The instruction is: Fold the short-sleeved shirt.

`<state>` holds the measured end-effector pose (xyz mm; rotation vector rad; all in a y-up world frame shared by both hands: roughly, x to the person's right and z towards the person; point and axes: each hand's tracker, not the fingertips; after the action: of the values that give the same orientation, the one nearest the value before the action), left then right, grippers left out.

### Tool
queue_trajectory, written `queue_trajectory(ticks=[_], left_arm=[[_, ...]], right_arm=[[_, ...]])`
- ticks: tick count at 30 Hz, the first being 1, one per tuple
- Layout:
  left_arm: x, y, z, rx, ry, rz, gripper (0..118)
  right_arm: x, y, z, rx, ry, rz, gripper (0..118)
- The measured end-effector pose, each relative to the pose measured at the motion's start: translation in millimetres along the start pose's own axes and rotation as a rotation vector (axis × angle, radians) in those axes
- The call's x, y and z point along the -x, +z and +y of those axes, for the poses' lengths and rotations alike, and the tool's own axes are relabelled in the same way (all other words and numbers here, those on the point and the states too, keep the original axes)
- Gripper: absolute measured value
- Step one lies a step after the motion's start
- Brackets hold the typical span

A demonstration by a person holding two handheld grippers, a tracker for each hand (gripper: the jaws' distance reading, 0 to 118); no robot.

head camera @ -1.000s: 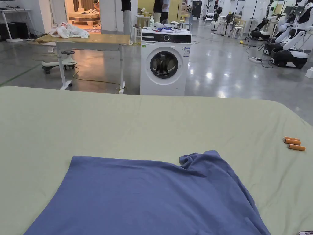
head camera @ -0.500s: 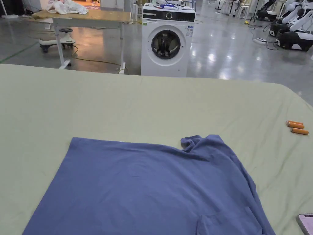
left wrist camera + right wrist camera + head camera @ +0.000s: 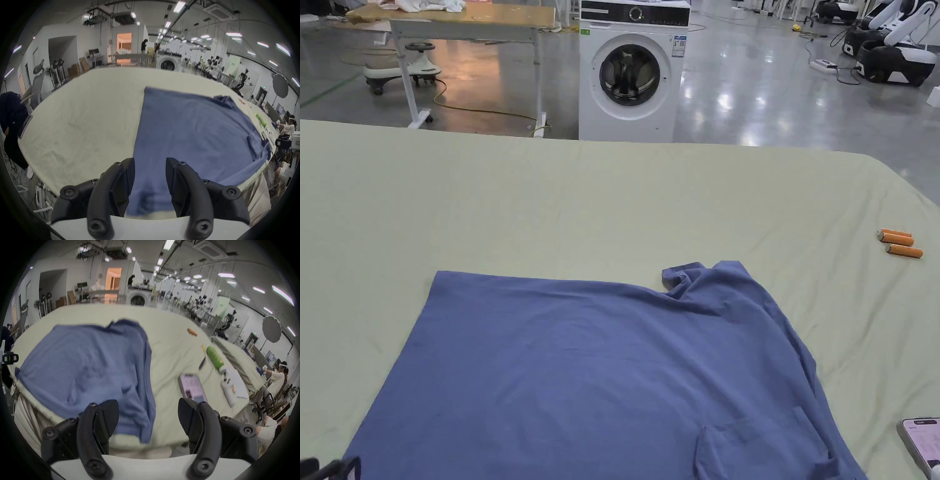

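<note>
Shirt (image 3: 600,375) flat on the bed (image 3: 550,200).
Left gripper (image 3: 150,177) and right gripper (image 3: 147,415): jaws apart, empty; no writing legible.

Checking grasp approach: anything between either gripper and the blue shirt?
Nothing visible. The left gripper is open with the shirt hem right between its fingers. The right gripper is open over the shirt's right edge; the phone lies off to the side on the sheet.
</note>
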<state>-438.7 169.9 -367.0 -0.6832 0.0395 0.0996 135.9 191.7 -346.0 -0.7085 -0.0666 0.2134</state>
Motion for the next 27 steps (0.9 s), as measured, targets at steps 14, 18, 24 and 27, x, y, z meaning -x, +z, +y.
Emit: queue_trajectory(ticks=[14, 18, 24, 27], left_arm=[[-70.3, -13.1, 44.5, -0.393, -0.060, 0.036, 3], [-77.5, -12.8, 46.0, -0.438, -0.090, 0.056, 0], [-70.3, -9.3, 46.2, -0.385, -0.111, 0.049, 0], [-50.9, -6.2, 41.5, -0.278, -0.089, 0.036, 0]], right_arm=[[85.7, -30.9, 57.6, -0.501, -0.151, 0.015, 14], [95.4, -31.1, 64.4, -0.539, -0.159, -0.007, 3], [98.5, -29.8, 67.5, -0.541, -0.131, 0.025, 0], [100.7, -28.3, 64.1, -0.530, -0.110, 0.037, 0]])
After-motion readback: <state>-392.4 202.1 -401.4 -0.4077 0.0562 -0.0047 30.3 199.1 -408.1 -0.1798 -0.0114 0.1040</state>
